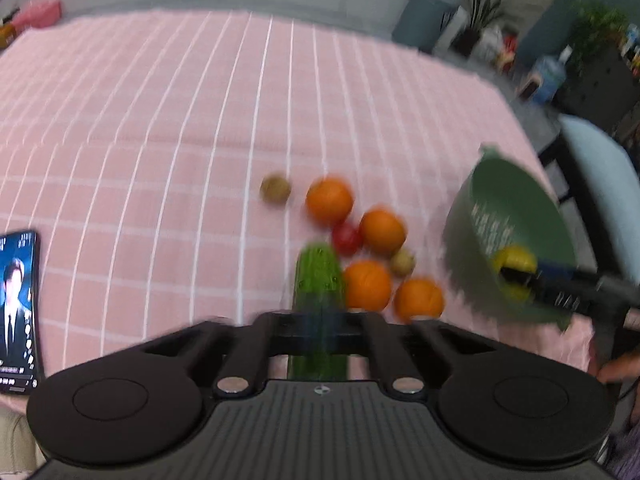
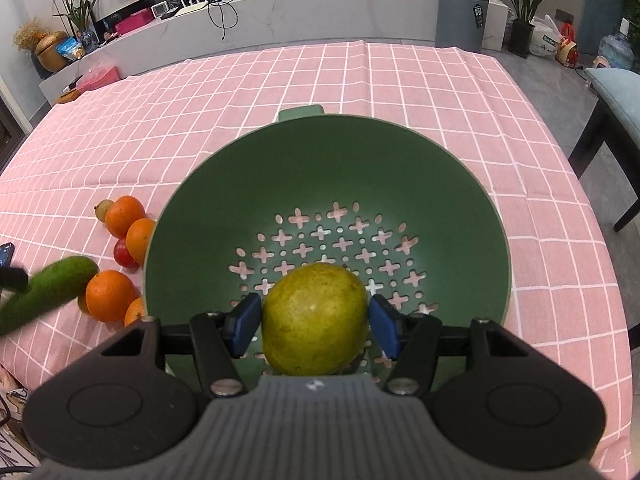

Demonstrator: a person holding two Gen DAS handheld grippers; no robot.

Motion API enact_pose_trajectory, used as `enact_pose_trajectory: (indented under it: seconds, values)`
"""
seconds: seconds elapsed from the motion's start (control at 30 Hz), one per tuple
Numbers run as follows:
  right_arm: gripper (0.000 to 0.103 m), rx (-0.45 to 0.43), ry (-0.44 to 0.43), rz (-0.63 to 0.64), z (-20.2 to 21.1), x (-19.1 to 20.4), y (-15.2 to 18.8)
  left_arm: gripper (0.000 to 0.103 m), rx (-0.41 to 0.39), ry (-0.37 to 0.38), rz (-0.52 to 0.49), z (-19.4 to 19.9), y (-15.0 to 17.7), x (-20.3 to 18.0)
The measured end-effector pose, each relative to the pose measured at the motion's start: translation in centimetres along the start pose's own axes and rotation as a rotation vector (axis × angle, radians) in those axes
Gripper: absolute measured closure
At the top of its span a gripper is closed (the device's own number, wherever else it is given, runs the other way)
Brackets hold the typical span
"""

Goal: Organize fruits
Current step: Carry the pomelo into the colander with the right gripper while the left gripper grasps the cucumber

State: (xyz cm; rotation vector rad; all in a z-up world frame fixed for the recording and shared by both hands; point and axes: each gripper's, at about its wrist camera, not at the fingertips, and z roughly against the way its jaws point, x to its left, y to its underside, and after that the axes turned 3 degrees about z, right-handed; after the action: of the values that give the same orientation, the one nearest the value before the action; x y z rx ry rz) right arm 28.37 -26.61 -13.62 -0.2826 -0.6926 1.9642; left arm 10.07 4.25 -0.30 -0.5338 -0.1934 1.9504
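My left gripper is shut on a green cucumber, which sticks out forward between the fingers and hangs above the pink checked tablecloth. Beyond its tip lie several oranges, a red tomato and two small brownish fruits. My right gripper holds a yellow-green round fruit between its blue pads, low inside the green perforated colander. In the right wrist view the cucumber shows raised at the left, over the oranges.
A phone with a lit screen lies at the table's left edge. A light blue chair stands off the right side. A grey bin and a low cabinet stand beyond the far edge.
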Motion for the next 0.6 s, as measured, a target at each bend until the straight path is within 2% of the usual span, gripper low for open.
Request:
enact_pose_trajectory:
  seconds: [0.13,0.2,0.23,0.3,0.33,0.5,0.6]
  values:
    - [0.046,-0.002,0.002,0.002,0.0,0.0,0.0,0.100,0.101,-0.009,0.001,-2.2,0.6,0.5]
    - [0.046,-0.003,0.001,0.000,0.1,0.0,0.0,0.097,0.113,-0.008,0.016,-2.8,1.1,0.9]
    - [0.046,-0.003,0.000,0.000,0.1,0.0,0.0,0.090,0.121,0.000,0.027,-3.0,1.4,1.4]
    - [0.044,-0.001,0.001,0.004,0.1,0.0,0.0,0.082,0.148,-0.003,0.045,-3.8,1.9,1.8]
    - [0.041,0.001,0.000,0.008,0.0,0.1,0.0,0.082,0.153,-0.026,0.054,-4.1,2.2,2.1]
    - [0.036,0.014,0.006,0.033,-0.2,0.6,-0.1,0.079,0.116,-0.074,0.093,-3.8,3.1,3.6]
    - [0.035,0.014,0.008,0.037,-0.3,0.6,0.0,0.075,0.040,-0.091,0.090,-1.7,3.0,4.5]
